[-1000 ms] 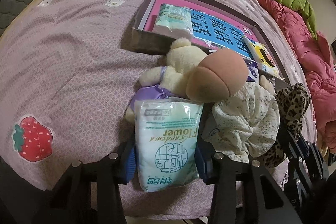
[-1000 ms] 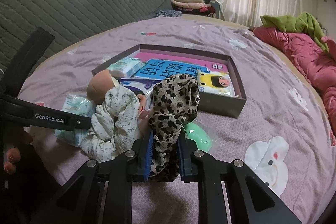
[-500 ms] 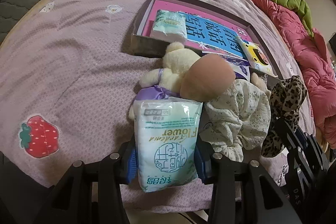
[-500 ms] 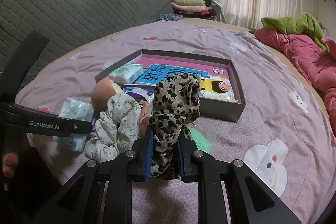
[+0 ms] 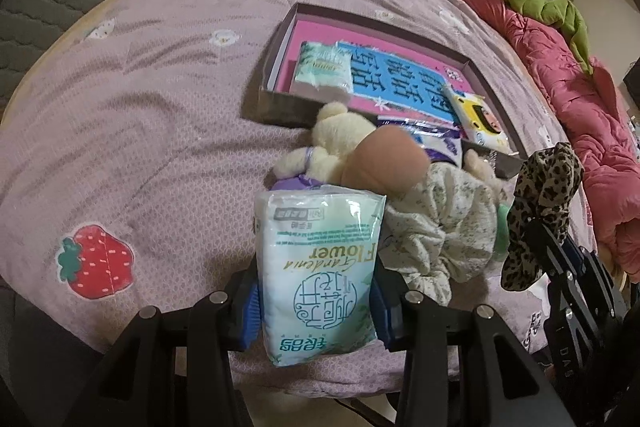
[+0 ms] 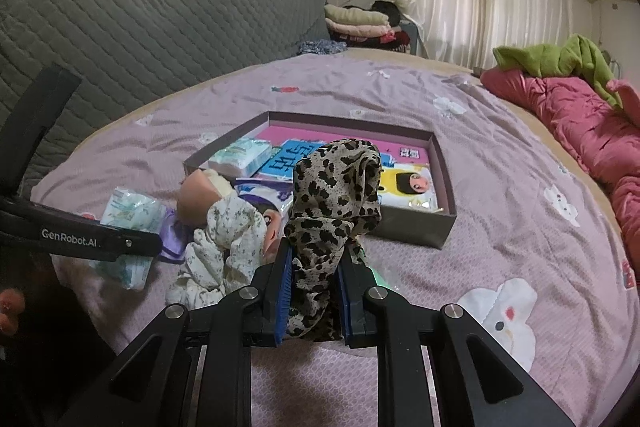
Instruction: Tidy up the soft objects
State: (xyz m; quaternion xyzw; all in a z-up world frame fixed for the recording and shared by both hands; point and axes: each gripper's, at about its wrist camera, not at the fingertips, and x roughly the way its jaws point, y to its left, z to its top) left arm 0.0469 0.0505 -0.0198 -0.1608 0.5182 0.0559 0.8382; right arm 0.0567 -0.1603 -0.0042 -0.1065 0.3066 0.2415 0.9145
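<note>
My left gripper [image 5: 314, 291] is shut on a pale green tissue pack [image 5: 320, 267], held just above the purple bedspread. My right gripper [image 6: 314, 291] is shut on a bunched leopard-print cloth [image 6: 334, 199], which also shows at the right of the left wrist view as the leopard cloth [image 5: 540, 211]. Between them lie a doll [image 5: 390, 163] in a floral dress [image 5: 440, 227] and a cream teddy bear [image 5: 340, 139]. Beyond stands a shallow brown box [image 5: 272, 107] holding another tissue pack [image 5: 324, 71], a blue book [image 5: 400, 83] and a yellow packet [image 5: 480, 119].
A pink quilt [image 6: 580, 131] and green cloth [image 6: 560, 59] lie along the bed's right side. A grey quilted headboard [image 6: 160, 19] rises at the back left. A green object [image 6: 376, 275] peeks out behind the leopard cloth. A person's fingers [image 6: 10, 307] show at the left edge.
Both grippers have risen a little with their loads, so the bed and box look farther away. The tissue pack and leopard cloth stay gripped.
</note>
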